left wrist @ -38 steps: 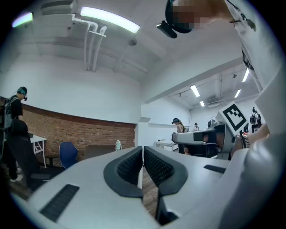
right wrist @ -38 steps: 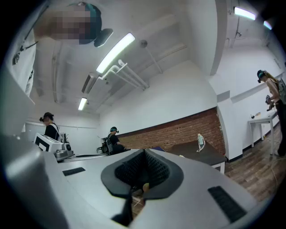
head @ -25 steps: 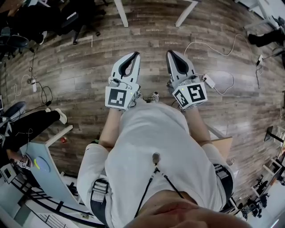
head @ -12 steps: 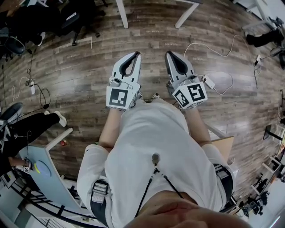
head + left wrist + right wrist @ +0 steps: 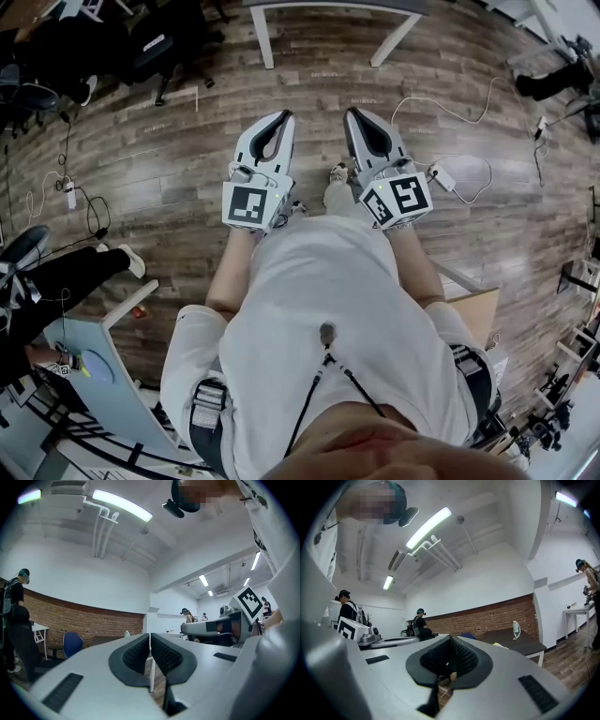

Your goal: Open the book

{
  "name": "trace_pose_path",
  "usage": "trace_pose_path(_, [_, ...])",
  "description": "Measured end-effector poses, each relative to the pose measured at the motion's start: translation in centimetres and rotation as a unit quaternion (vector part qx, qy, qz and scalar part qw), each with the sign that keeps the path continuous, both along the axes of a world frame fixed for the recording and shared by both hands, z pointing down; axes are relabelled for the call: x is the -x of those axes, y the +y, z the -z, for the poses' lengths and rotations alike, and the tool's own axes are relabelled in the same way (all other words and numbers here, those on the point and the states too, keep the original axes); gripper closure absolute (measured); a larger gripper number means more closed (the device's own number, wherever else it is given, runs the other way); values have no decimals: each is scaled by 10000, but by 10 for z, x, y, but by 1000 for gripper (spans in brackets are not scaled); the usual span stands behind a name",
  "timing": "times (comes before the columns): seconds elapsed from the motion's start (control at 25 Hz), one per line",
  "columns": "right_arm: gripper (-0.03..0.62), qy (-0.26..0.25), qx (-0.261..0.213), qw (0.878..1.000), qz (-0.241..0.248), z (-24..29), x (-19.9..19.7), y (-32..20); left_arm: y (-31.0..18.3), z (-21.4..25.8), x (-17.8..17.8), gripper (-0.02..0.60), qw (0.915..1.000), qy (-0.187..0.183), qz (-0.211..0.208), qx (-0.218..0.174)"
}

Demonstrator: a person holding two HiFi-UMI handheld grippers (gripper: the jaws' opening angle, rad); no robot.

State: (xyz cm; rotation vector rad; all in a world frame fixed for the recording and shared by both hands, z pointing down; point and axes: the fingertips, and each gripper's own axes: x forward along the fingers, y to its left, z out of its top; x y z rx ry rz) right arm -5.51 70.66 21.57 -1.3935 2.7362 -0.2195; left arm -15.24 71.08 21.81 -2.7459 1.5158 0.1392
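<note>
No book shows in any view. In the head view my left gripper (image 5: pixel 284 116) and right gripper (image 5: pixel 352 113) are held level side by side in front of the person's white shirt, above a wooden floor. Both are shut with nothing between the jaws. The left gripper view shows the left gripper (image 5: pixel 150 636) with its tips together, and the right gripper's marker cube (image 5: pixel 248 601) at its right. In the right gripper view the right gripper (image 5: pixel 451 639) has its tips together too. Far off to its right stands a dark table (image 5: pixel 520 642) with a small figurine (image 5: pixel 515 630) on it.
White table legs (image 5: pixel 265 42) stand ahead on the floor. A white cable with a power adapter (image 5: pixel 441 174) lies to the right. A seated person's legs (image 5: pixel 70 272) and a light blue board (image 5: pixel 103 370) are at left. Other people (image 5: pixel 421 620) stand in the room, by a brick wall (image 5: pixel 79 620).
The floor has slid downward in the head view: the table legs and the cable are closer now. Both grippers keep their pose and stay shut. A shoe now shows between them.
</note>
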Motion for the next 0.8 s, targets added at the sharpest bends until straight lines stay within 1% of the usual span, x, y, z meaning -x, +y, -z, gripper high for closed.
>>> trace_pose_path(0.08, [557,0,-15,10000,-44,-1,-1,-6,-6,0,0,554,10000,12,-12,-31])
trace_pose_path(0.2, [557,39,12,10000,-90,-6,-1,-15,-11,2,1,554,9998,158,-46,-113])
trace_pose_path(0.32, [557,28,35,9999,-105,-9,1,-30,-23,-11,3,554,9998,-84,-153,30])
trace_pose_path(0.36, [557,27,48,9999,-102,-11,1,-37,-29,-12,2,554,9998,-73,-179,36])
trace_pose_path(0.44, [557,30,82,9999,-105,-14,-1,-52,-44,-5,0,554,9997,125,-181,-71])
trace_pose_path(0.48, [557,27,99,9999,-112,-16,-3,-59,-50,-4,-2,554,9996,167,-182,-109])
trace_pose_path(0.64, [557,9,114,9999,-123,-21,-9,-83,-73,-11,-9,554,9997,142,-199,-60])
trace_pose_path(0.8, [557,-15,178,9998,-115,-27,-16,-110,-101,-16,-16,554,9995,213,-222,-27])
